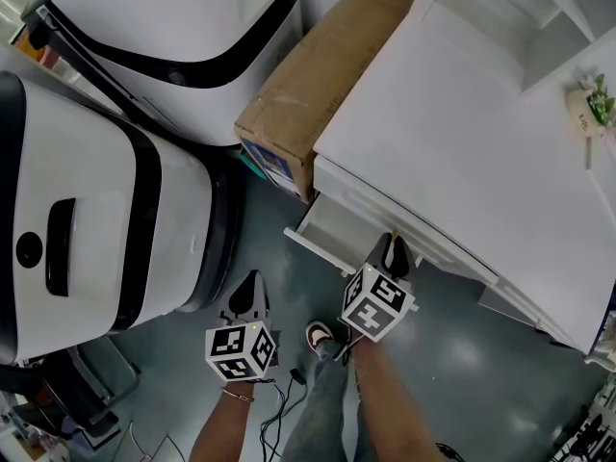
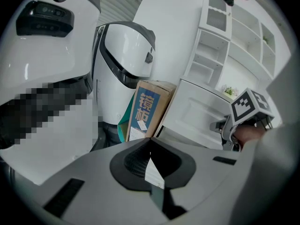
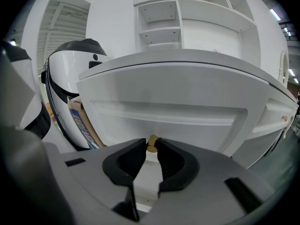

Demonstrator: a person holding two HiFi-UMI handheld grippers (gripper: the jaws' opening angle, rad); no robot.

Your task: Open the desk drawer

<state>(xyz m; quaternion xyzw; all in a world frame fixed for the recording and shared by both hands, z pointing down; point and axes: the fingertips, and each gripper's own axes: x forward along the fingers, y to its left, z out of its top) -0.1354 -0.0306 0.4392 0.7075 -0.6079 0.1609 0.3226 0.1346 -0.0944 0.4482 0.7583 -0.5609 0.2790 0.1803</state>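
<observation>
1. A desk point(image 1: 462, 133) fills the right side, with a shelf unit point(image 1: 539, 8) standing at its back.
2. A cardboard box point(image 1: 318, 75) lies along the desk's left side, between the desk and a large machine point(image 1: 173, 27).
3. The drawer point(image 1: 332, 231) juts out below the desk's near edge.
4. Its knob point(image 3: 152, 143) sits between the right gripper's point(image 3: 151, 146) jaws. The left gripper point(image 1: 248, 301) is further left, over the floor point(image 1: 462, 373).

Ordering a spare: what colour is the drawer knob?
Yellowish-gold knob; the right gripper view shows it best.
</observation>
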